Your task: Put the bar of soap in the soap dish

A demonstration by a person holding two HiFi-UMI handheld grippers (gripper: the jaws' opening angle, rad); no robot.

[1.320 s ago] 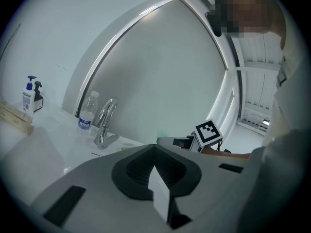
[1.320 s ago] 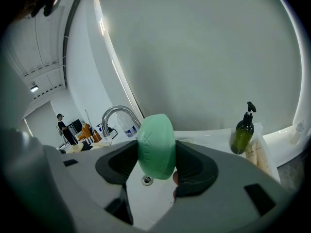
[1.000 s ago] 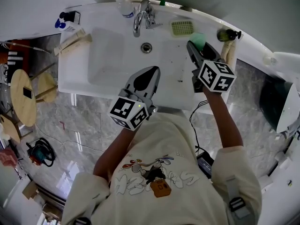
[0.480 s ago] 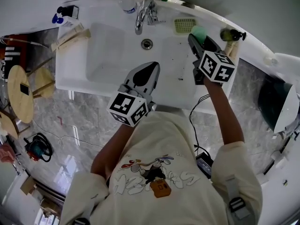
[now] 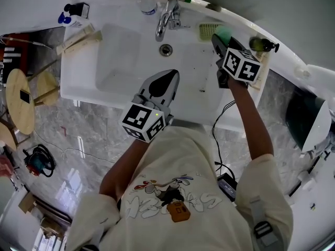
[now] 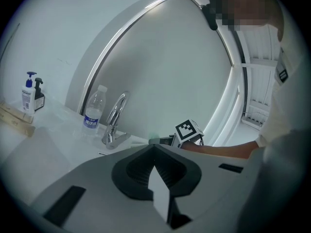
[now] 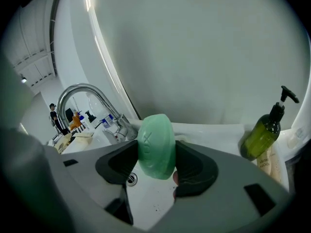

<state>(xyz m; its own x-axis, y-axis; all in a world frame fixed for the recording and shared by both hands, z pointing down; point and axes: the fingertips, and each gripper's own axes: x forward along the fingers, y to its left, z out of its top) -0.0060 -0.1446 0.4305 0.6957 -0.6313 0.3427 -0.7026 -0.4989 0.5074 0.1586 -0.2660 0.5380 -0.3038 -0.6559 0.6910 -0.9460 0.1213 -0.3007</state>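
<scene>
Compared with one second ago, the right gripper (image 5: 222, 41) has been carried further toward the back of the sink (image 5: 120, 67), that is toward 12 o'clock in the head view. The bar of soap (image 7: 156, 146) is now seen just beside the soap dish (image 5: 207, 31), at its 3 o'clock edge, where a wider gap was left before. The soap is clamped upright between the two jaws of this gripper, with its broad faces pressed by the pads. As far as can be judged, it is not yet over the dish. The carrying step is therefore judged to be almost finished, and only a short move toward 9 o'clock, a lowering and a release seem to remain. The left gripper (image 5: 167, 78) has not been moved. It is held at 6 o'clock of the drain (image 5: 166, 49), above the front of the basin, with its jaws closed together and nothing between them. As for writing, a mark like an X is pressed into the face of the soap, and the rest of the stamp cannot be read. A blue label is carried by the water bottle (image 6: 93, 111), which stands at 10 o'clock of the faucet (image 5: 167, 17) in the head view, but its print is too small to read. Some dark letters are seen on the pale tube (image 7: 266, 161) below the olive pump bottle (image 7: 260, 137), and they are not legible either.
</scene>
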